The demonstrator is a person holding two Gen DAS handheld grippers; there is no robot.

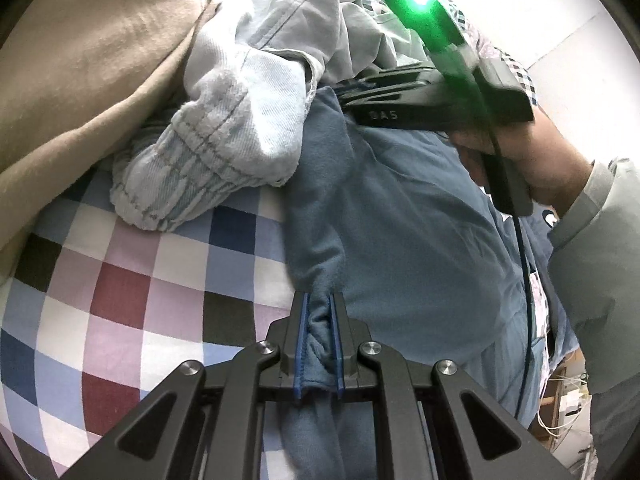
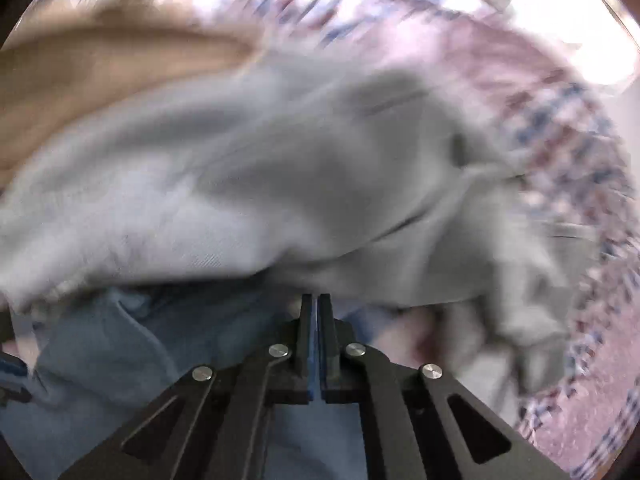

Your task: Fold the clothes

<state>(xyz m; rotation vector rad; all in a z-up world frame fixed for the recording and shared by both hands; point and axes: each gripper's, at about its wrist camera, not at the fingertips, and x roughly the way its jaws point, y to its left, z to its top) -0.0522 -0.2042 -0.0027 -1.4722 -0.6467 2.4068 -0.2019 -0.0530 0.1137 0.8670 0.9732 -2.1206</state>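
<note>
A blue fleece garment (image 1: 400,220) lies spread on the checked bed sheet (image 1: 140,280). My left gripper (image 1: 319,300) is shut on a bunched fold at its near edge, and the cloth fills the gap between the blue pads. At the garment's far edge is my right gripper (image 1: 348,94), held in a person's hand (image 1: 536,160). The right wrist view is blurred. There the right gripper (image 2: 318,298) is shut with its pads together and no cloth showing between them. It sits over the blue garment (image 2: 120,340), just in front of a grey garment (image 2: 280,168).
A pale denim piece with an elastic waistband (image 1: 224,140) and a light grey garment (image 1: 280,12) are heaped behind the blue one. A beige blanket (image 1: 80,60) fills the left side. The person's grey sleeve (image 1: 592,240) is at the right, and a cable (image 1: 526,300) hangs from the right gripper.
</note>
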